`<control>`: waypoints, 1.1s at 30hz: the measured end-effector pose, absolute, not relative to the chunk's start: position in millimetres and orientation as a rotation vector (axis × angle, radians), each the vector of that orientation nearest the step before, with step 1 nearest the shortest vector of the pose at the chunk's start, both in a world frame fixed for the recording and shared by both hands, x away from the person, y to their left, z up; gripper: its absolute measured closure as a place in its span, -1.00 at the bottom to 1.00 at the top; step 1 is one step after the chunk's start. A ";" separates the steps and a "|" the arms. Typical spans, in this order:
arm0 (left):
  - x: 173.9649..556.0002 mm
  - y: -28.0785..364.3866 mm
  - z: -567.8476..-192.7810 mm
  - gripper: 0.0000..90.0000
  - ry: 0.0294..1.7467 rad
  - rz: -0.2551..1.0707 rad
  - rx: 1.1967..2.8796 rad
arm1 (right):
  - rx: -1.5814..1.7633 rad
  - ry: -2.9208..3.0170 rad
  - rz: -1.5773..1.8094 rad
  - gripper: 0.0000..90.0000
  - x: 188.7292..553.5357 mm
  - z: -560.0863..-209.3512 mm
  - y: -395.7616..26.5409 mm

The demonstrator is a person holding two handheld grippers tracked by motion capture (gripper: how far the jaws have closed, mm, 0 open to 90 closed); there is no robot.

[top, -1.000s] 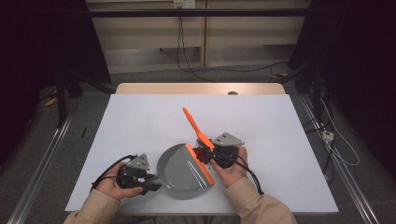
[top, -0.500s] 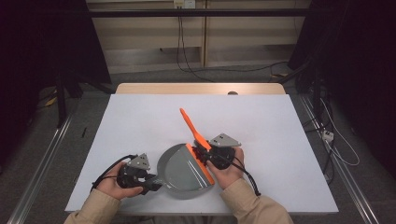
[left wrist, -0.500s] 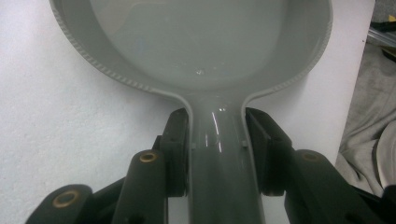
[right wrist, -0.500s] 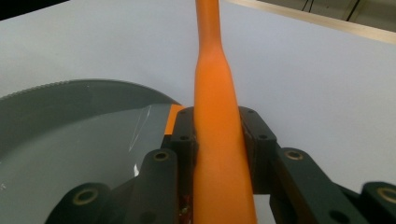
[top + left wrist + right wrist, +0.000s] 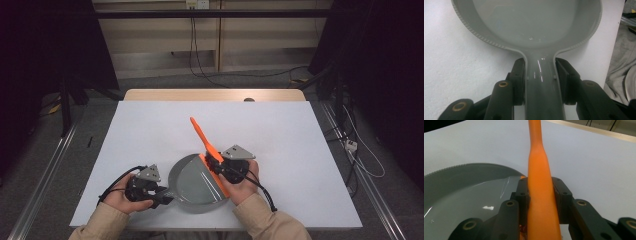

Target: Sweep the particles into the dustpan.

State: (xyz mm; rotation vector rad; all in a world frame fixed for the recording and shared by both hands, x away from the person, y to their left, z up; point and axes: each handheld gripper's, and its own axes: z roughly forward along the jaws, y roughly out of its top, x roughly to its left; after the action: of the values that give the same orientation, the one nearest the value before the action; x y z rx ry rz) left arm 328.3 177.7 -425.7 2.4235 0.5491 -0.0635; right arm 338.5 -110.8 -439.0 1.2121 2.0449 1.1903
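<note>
A grey frying pan (image 5: 194, 185) rests on the white table (image 5: 150, 130) near its front edge. My left gripper (image 5: 159, 194) is shut on the pan's handle (image 5: 541, 82), one pad on each side. An orange spatula (image 5: 204, 139) slants up and back from the pan's right rim. Its blade (image 5: 214, 175) lies along the right side of the pan. My right gripper (image 5: 222, 167) is shut on the spatula (image 5: 539, 195), gripping its shaft just above the pan (image 5: 461, 195).
A wooden strip (image 5: 215, 95) runs along the table's far edge. Metal rails (image 5: 45, 175) lie on the floor at both sides, and cables (image 5: 360, 155) trail at the right. Bare white tabletop spreads behind and beside the pan.
The right hand and the spatula have shifted slightly left and toward me over the pan. The left hand and the pan stay where they were.
</note>
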 end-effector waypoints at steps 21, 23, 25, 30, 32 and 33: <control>328.1 178.0 -425.6 0.39 0.564 -0.062 2.421 | 1.173 2.103 1.347 0.59 326.9 -427.2 -82.1; 328.2 178.5 -425.8 0.39 0.565 -0.063 2.416 | 1.142 2.105 1.348 0.59 326.2 -424.0 -77.4; 328.4 179.0 -425.7 0.39 0.569 -0.062 2.415 | 1.142 2.093 1.380 0.59 328.4 -419.3 -77.9; 329.2 180.5 -425.6 0.39 0.567 -0.058 2.419 | 1.142 2.061 1.402 0.59 335.0 -408.0 -88.8; 329.2 180.5 -425.6 0.39 0.573 -0.056 2.418 | 1.153 2.044 1.405 0.59 338.2 -406.2 -95.4; 328.8 180.2 -425.9 0.39 0.583 -0.059 2.408 | 1.159 2.036 1.407 0.59 339.9 -406.1 -98.9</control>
State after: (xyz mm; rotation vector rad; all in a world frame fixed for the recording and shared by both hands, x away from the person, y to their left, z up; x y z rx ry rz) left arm 328.8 180.2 -425.9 2.4082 0.5833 -0.0592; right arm 339.9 -98.9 -406.1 1.1590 2.0362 1.4073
